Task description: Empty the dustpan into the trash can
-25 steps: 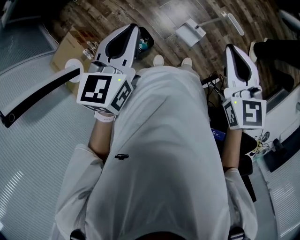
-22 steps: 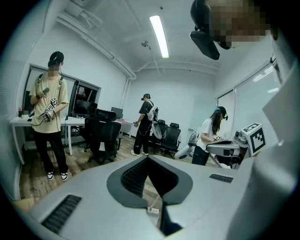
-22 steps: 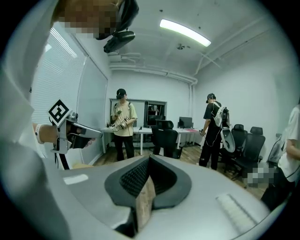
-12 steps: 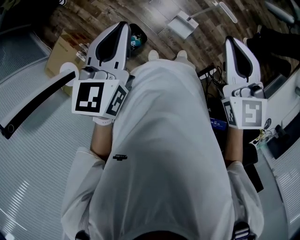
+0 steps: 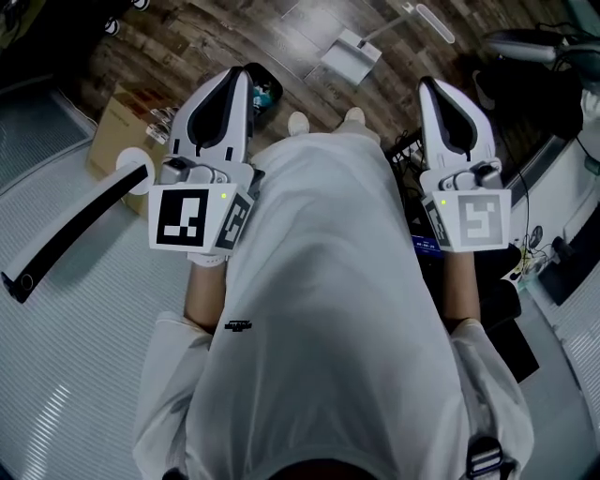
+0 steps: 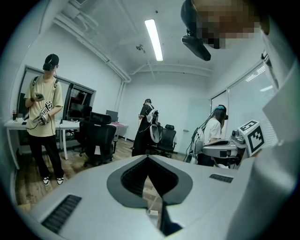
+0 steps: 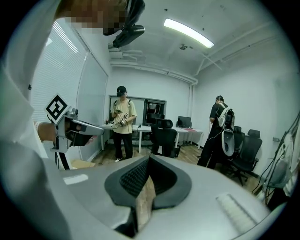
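Observation:
The white dustpan (image 5: 348,56) lies on the wood floor ahead of my feet, with its long handle (image 5: 424,17) running up to the right. A small black trash can (image 5: 263,89) with things inside stands to its left, half hidden behind my left gripper (image 5: 234,77). Both grippers are held out level at waist height, one on each side of my body. The left gripper (image 6: 148,158) is shut with nothing between its fingers. My right gripper (image 5: 434,86) is shut and empty too, as the right gripper view (image 7: 149,159) shows. Neither one touches the dustpan.
A cardboard box (image 5: 120,127) sits on the floor at the left, beside a long curved black and white bar (image 5: 70,223). Cables and dark gear (image 5: 525,272) crowd the right. Ahead stand other people (image 6: 43,117), office chairs (image 6: 99,140) and desks (image 7: 187,132).
In the head view the dustpan, trash can and box have slid a little up and to the left. Both grippers remain shut and held out in front of me.

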Tool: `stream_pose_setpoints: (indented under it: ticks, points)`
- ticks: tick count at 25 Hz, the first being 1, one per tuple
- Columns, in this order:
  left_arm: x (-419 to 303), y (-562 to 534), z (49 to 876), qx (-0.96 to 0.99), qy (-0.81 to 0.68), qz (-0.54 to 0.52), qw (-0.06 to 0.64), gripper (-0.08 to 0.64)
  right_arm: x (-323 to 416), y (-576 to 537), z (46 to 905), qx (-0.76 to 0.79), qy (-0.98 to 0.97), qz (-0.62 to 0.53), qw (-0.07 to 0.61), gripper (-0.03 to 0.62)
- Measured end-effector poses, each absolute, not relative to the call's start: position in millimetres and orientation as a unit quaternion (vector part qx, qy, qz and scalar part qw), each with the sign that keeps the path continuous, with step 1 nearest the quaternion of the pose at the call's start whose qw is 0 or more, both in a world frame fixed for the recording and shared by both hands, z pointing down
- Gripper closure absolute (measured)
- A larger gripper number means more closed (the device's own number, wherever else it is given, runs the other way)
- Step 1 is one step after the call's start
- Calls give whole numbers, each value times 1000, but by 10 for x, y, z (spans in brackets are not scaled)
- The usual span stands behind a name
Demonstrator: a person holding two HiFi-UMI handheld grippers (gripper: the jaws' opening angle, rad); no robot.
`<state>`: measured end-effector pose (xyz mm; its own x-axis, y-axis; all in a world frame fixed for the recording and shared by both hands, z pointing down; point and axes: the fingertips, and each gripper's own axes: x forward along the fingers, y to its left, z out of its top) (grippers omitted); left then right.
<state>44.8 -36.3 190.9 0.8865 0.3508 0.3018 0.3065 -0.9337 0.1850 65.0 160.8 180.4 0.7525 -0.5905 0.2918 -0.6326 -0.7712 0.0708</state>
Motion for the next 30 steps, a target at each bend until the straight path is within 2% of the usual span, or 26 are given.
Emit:
stream_pose_setpoints:
  ticks: [30]
  points:
    - [429, -214, 1917, 965, 188, 170, 66, 554, 579, 1631, 1913, 928, -328, 152, 87, 580]
